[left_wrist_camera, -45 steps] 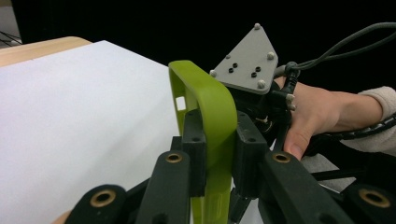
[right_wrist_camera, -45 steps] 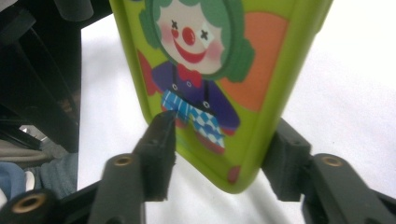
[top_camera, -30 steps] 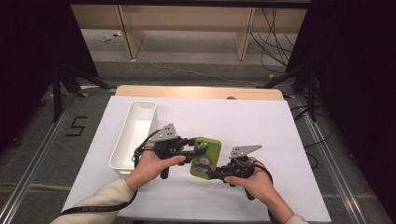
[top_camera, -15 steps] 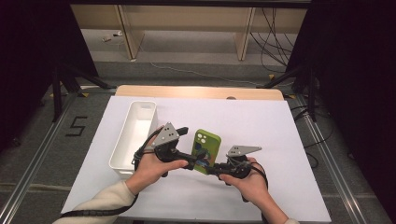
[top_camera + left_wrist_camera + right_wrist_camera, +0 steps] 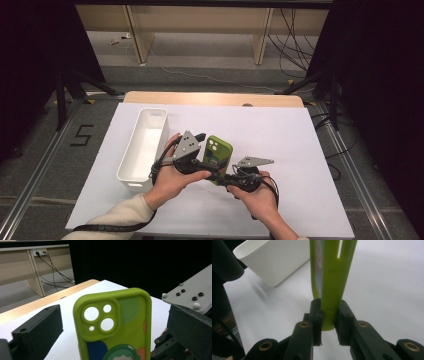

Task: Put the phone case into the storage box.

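Green case: a lime phone case (image 5: 218, 156) with cartoon artwork stands lifted above the white table (image 5: 300, 150), camera cut-outs uppermost, just right of the white bin (image 5: 144, 145).
Right gripper (image 5: 328, 322): clamped narrowly on the case's bottom edge, one pad on each face; it alone carries the case.
Left gripper (image 5: 197, 150): jaws have just been opening and now stand wide, one black jaw either side of the case and clear of it, seen from the left gripper view with the case (image 5: 113, 325) upright between them.
Hands: the person's left hand (image 5: 172, 177) sits beside the bin, the right hand (image 5: 255, 192) nearer the table's front edge; the two grippers almost meet under the case.
Step in hand: by the look of it, a handover completed, with the case now passed to the right side.
Doing it well: draw the left gripper back in a straight line so neither open jaw clips the case; keep the right grip firm, since a pinch so low lets the tall case tip.
Risk: a knock could twist the soft case out of the pads.
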Available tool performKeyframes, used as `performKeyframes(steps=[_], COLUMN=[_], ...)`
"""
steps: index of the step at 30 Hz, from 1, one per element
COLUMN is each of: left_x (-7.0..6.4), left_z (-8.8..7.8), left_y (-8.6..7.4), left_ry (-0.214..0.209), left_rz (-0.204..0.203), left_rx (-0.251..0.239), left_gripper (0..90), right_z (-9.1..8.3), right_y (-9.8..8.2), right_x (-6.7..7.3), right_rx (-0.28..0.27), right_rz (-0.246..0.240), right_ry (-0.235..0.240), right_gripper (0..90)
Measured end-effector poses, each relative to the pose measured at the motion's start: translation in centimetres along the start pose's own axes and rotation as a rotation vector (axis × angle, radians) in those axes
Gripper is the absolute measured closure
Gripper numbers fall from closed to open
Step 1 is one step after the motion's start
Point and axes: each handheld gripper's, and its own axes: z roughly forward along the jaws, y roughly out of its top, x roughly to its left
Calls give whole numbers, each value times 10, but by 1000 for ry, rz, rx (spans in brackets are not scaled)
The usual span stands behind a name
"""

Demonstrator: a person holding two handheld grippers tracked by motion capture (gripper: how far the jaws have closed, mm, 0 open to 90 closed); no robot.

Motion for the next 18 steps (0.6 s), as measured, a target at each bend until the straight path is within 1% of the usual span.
performKeyframes(steps=[6, 12, 15, 16, 18], left_x=[-1, 0, 0, 0, 1], left_z=[4, 6, 7, 7, 7], left_y=[0, -2, -3, -3, -3], left_ry=[27, 39, 46, 47, 52], left_rz=[4, 5, 4, 6, 5], left_rx=[4, 7, 7, 6, 5], left_gripper=[0, 0, 0, 0, 3], right_z=[3, 7, 8, 9, 10], right_y=[0, 2, 2, 2, 2], right_x=[3, 6, 7, 7, 8], right_rx=[3, 1, 4, 2, 3], right_rz=[13, 11, 14, 5, 10], right_ry=[-32, -42, -39, -44, -41], right_gripper=[781, 782, 781, 781, 781])
